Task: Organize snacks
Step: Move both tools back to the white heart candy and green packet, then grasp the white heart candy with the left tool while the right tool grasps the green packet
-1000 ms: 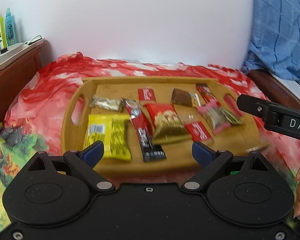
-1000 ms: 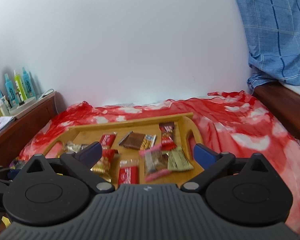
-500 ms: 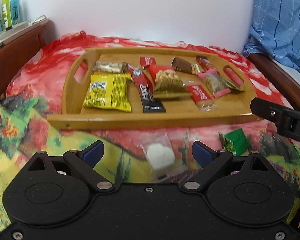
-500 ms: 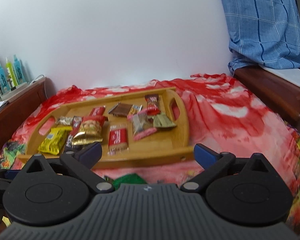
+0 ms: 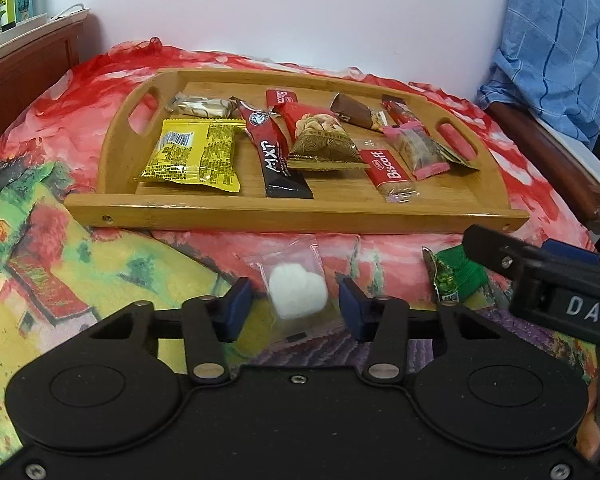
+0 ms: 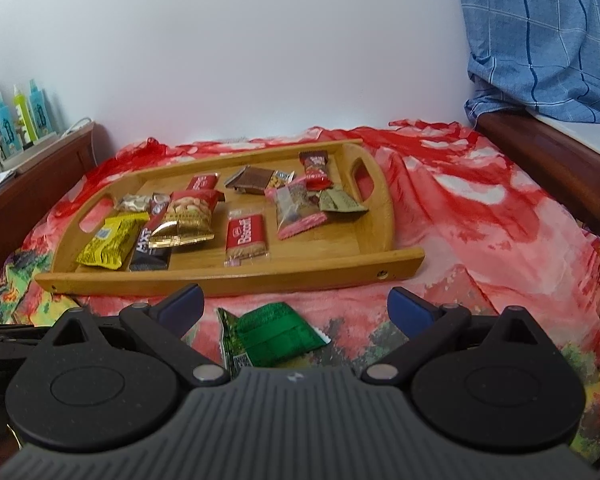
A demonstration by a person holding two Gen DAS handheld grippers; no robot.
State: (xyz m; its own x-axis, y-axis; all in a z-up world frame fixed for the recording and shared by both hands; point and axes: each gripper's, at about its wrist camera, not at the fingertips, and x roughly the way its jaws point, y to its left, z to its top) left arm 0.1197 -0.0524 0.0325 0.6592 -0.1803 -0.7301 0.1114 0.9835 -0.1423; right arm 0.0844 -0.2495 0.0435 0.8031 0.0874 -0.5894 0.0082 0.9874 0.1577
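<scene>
A clear packet with a white sweet [image 5: 298, 294] lies on the bedspread in front of the wooden tray [image 5: 300, 214]. My left gripper [image 5: 296, 308] is low over it, its jaws closing, with the packet between the blue pads and a small gap on each side of the sweet. A green foil packet [image 6: 272, 336] lies to the right, before the tray's front rim [image 6: 236, 280]. My right gripper [image 6: 296, 300] hangs open and wide just above it. Its black finger [image 5: 500, 256] shows in the left wrist view. The tray holds several snack packets.
The tray lies on a red and yellow patterned bedspread [image 5: 100, 272]. A wooden shelf with bottles [image 6: 20, 128] stands at the left, a white wall behind. A blue checked cloth [image 6: 540, 40] hangs over a wooden rail at the right.
Both grippers came down towards the bedspread in front of the tray. The left jaws narrowed around the clear packet. The green packet came into sight between the right fingers.
</scene>
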